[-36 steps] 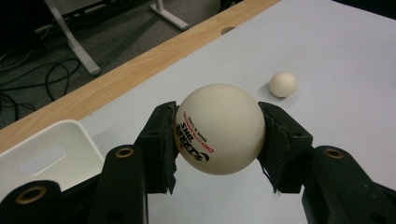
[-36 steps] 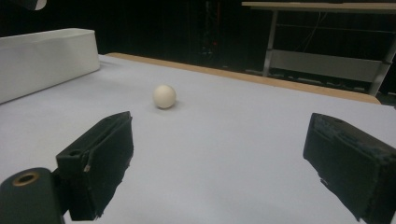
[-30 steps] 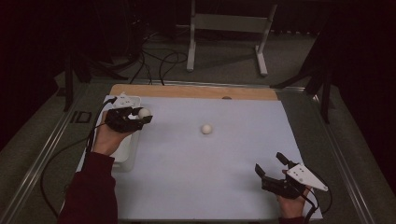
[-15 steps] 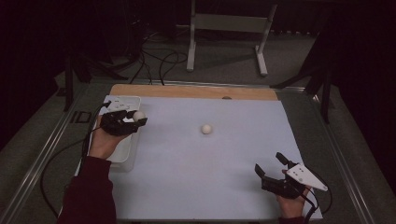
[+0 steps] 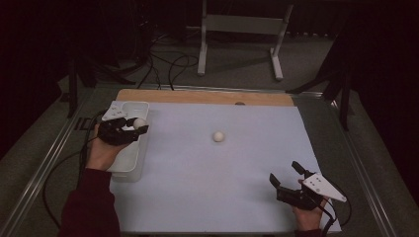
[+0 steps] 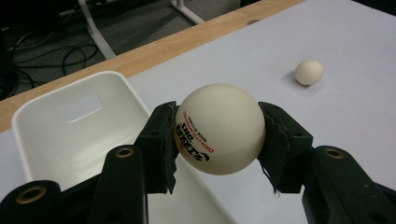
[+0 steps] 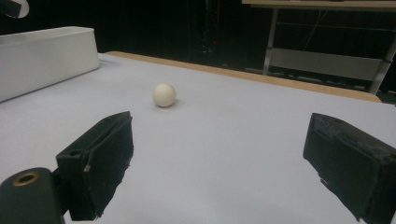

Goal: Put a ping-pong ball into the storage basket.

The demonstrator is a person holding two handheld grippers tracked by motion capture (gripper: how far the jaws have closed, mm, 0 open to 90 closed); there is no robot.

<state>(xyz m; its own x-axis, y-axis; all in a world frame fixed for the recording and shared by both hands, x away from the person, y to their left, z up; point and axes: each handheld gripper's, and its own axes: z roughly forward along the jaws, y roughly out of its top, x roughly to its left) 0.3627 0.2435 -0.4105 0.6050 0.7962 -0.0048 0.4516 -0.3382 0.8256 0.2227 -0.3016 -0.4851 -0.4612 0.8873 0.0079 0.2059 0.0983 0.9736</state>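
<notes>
right now the left gripper (image 5: 132, 129) is clamped on a cream-white table tennis ball with red and black print (image 6: 218, 135), one black jaw pressed to each side of it. in the high view this held ball (image 5: 140, 123) sits over the right edge of a white rectangular plastic bin (image 5: 129, 160) at the left side of the table; whether it hangs just inside the rim or just outside is hard to tell from that angle. the left gripper view puts the bin (image 6: 70, 126) below and to the left of the jaws, with a slot-shaped handle hole in its far wall. a second plain cream-white ball (image 5: 218, 136) lies on the pale lavender table cover (image 5: 207, 197), about mid-table, well apart from both grippers. the right gripper (image 5: 286, 178) rests low near the front right corner of the cover, jaws spread wide with nothing between them. in the right gripper view the loose ball (image 7: 164, 94) lies far ahead, left of centre, with the bin (image 7: 46, 58) farther left. a light wooden table edge (image 5: 197, 96) runs along the far side.
</notes>
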